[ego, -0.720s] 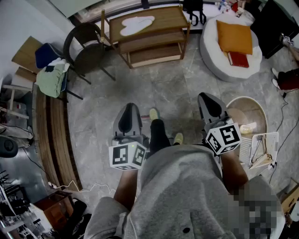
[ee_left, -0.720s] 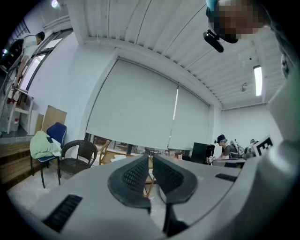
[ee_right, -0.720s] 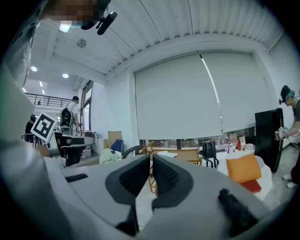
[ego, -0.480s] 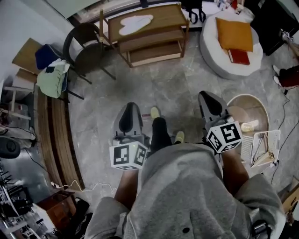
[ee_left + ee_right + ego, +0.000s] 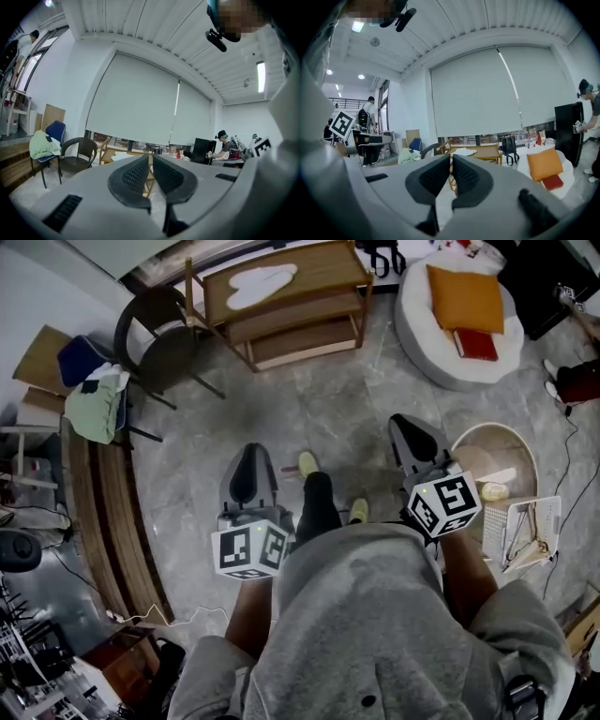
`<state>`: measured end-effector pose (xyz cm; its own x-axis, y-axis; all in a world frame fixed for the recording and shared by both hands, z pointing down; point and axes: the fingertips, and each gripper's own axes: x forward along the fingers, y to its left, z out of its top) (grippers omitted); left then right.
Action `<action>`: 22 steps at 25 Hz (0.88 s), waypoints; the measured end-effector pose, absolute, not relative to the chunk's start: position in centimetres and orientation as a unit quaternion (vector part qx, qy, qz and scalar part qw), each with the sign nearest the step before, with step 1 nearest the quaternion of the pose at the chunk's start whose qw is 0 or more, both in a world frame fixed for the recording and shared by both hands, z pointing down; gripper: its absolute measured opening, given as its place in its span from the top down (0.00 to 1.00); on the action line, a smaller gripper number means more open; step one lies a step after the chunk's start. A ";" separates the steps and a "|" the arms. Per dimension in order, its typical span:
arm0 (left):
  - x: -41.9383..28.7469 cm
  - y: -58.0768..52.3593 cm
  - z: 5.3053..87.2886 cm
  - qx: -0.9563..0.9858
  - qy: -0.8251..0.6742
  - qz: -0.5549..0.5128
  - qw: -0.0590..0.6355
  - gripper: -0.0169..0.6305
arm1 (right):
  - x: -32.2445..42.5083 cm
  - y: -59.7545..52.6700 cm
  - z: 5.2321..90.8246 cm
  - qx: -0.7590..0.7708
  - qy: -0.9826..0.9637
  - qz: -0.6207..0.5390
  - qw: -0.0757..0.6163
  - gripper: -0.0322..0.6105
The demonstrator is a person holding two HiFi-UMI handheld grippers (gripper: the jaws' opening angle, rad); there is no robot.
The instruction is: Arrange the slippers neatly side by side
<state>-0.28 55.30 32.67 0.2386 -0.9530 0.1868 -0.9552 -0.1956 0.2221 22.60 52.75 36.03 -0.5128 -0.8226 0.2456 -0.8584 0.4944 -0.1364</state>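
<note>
Both grippers clenched and empty, the slippers far off on the rack.
Only the head view shows the white slippers [image 5: 261,284] from above. They lie together on the top board of the wooden rack [image 5: 328,276], upper middle of the frame, with their long axis across the frame and a little higher at the right. Bare grey floor [image 5: 328,409] lies open below the rack, between a chair [image 5: 164,348] at left and a round cushion [image 5: 417,324] at right. The gripper views show the left gripper [image 5: 151,161] and right gripper [image 5: 451,161] with jaws closed on nothing.
</note>
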 end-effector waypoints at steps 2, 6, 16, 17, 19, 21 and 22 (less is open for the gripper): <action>-0.4 53.9 32.7 0.776 -0.612 0.007 0.149 0.91 | 22.4 51.6 36.2 0.489 -0.859 0.132 0.071 0.90; -0.6 51.0 33.1 0.782 -0.604 0.014 0.152 0.91 | 22.0 49.1 36.7 0.490 -0.857 0.143 0.072 0.90; -2.7 44.2 34.1 0.777 -0.610 0.027 0.152 0.92 | 19.5 42.6 38.6 0.483 -0.856 0.155 0.101 0.90; -3.0 43.5 34.1 0.774 -0.614 0.032 0.149 0.92 | 19.2 41.9 38.6 0.482 -0.856 0.156 0.102 0.90; -3.5 42.1 34.1 0.771 -0.618 0.035 0.147 0.93 | 18.7 40.5 38.7 0.481 -0.856 0.159 0.103 0.90; -4.2 40.9 33.9 0.770 -0.620 0.033 0.147 0.93 | 17.9 39.1 38.7 0.480 -0.856 0.161 0.101 0.90; -4.7 40.3 33.9 0.770 -0.620 0.032 0.146 0.93 | 17.4 38.5 38.6 0.481 -0.856 0.161 0.099 0.90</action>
